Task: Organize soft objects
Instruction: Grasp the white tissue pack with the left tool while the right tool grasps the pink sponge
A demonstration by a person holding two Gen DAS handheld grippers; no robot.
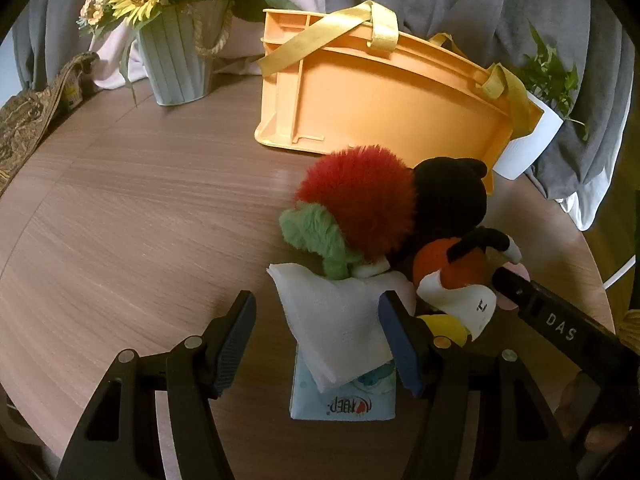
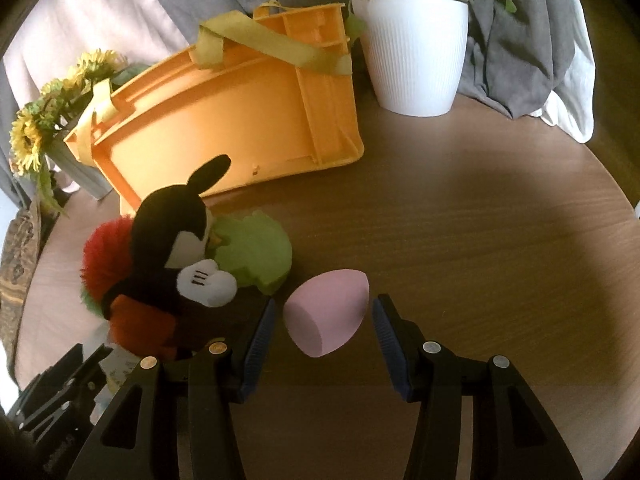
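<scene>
Hanging over a round wooden table, the left gripper stands with its jaws apart around a folded white cloth; the right pad lies against the cloth's edge, the left pad is well clear of it, so nothing is clamped. The cloth rests on a pale blue printed packet at 6 o'clock in the left wrist view. Just beyond, at about 1 o'clock from the cloth, sits a heap of soft toys: a red fuzzy ball with a green plush piece at its lower left, touching a black mouse plush in orange shorts.

In the right wrist view the right gripper is also open, its pads flanking a pink egg-shaped sponge lying on the table, with a gap on each side. The mouse plush is at 9 o'clock from the sponge.

An orange plastic crate with a yellow strap draped over it stands at 12 o'clock, a sunflower bucket at 11 o'clock, a white plant pot beside the crate.
</scene>
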